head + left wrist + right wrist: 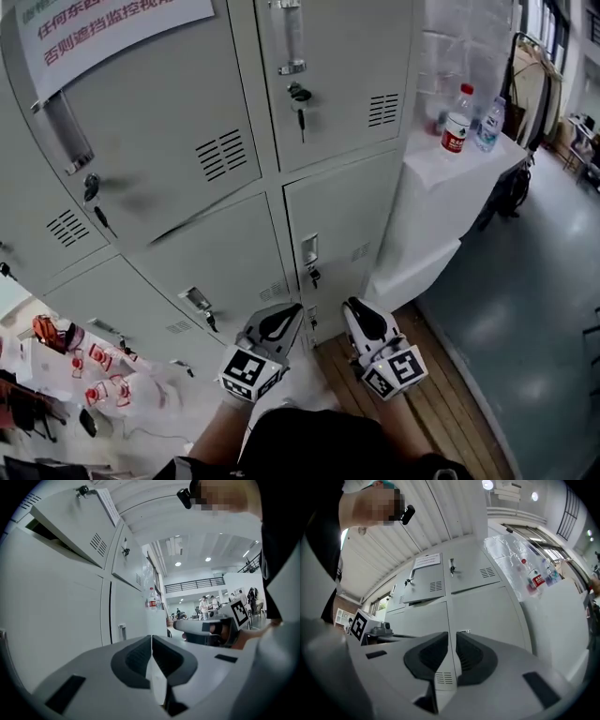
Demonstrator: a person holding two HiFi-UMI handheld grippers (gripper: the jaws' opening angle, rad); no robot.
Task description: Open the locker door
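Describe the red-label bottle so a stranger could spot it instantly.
Right of the grey lockers stands a white-covered table. Two bottles stand on it; the red-label bottle is the one nearer the lockers, red-capped, while its neighbour has a blue label.

red-labelled bottle [457, 127] and clear bottle [488, 126] on white-draped table [441, 180]

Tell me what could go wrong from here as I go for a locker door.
The left tool and right tool are both shut, so either would likely bump a handle rather than grip it. The ajar door above could catch a rising tool. Hanging keys may snag.
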